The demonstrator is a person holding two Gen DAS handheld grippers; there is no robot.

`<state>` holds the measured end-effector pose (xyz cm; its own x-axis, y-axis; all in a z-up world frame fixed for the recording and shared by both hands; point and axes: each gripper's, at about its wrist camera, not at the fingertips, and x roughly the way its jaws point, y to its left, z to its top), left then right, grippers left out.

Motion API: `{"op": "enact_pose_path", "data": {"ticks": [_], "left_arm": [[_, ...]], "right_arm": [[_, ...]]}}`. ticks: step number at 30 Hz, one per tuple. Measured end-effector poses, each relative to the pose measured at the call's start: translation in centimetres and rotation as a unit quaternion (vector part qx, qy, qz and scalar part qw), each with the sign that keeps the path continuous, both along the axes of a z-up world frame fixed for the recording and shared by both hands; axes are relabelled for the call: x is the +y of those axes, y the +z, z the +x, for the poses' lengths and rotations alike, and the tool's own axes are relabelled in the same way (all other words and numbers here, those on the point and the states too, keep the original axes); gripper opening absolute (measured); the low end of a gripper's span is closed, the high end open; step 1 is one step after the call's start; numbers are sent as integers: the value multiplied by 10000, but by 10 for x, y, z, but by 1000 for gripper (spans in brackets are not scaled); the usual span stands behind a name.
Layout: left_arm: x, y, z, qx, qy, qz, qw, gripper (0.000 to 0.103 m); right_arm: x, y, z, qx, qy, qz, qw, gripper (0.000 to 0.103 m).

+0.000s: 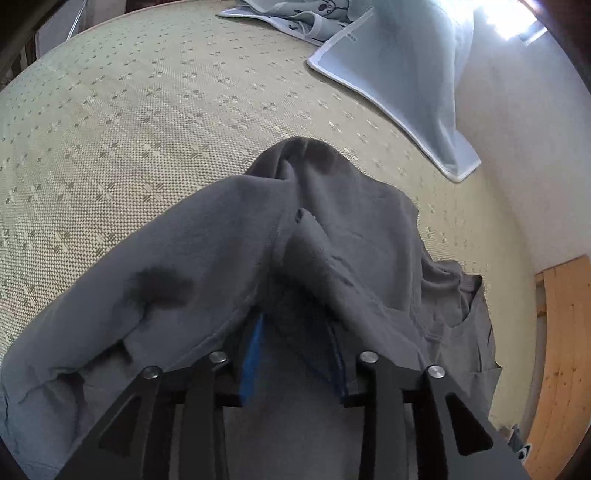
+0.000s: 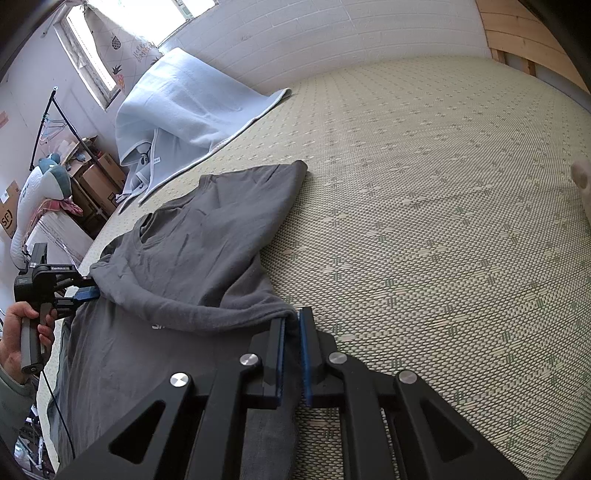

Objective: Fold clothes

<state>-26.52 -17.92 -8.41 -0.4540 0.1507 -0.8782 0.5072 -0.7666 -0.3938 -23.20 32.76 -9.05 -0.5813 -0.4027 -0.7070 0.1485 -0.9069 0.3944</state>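
A grey T-shirt [image 1: 207,236] lies on a woven green mat [image 1: 129,110], with one fold lifted into a ridge. In the left wrist view the cloth tents over my left gripper [image 1: 295,332] and hides the fingertips. Its blue pads stand somewhat apart with bunched fabric between them. The right wrist view shows the same grey T-shirt [image 2: 192,243], neckline toward the far left. My right gripper [image 2: 293,321] is shut on the near end of the lifted fold. At the left edge my left gripper [image 2: 86,291], held by a person's hand [image 2: 22,332], grips the other end.
A light blue blanket [image 2: 177,103] is heaped at the mat's far side against a white wall [image 2: 332,33]. Open mat [image 2: 443,221] stretches to the right of the shirt. A plush toy [image 2: 40,192] and cardboard boxes sit beyond the mat's left edge. A wooden panel [image 1: 565,350] borders it.
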Motion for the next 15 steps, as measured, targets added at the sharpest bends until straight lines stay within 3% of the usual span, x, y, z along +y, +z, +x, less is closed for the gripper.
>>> {"op": "enact_pose_path", "data": {"ticks": [1, 6, 9, 15], "left_arm": [[1, 0, -1, 24, -3, -4, 10000, 44], [2, 1, -3, 42, 8, -151, 9999, 42], [-1, 0, -2, -4, 51, -224, 9997, 16], [-4, 2, 3, 34, 108, -298, 9995, 8]], "right_arm": [[0, 0, 0, 1, 0, -4, 10000, 7], [0, 0, 0, -1, 5, -18, 10000, 7], [0, 0, 0, 0, 7, -25, 10000, 7], [0, 0, 1, 1, 12, -36, 10000, 8]]}}
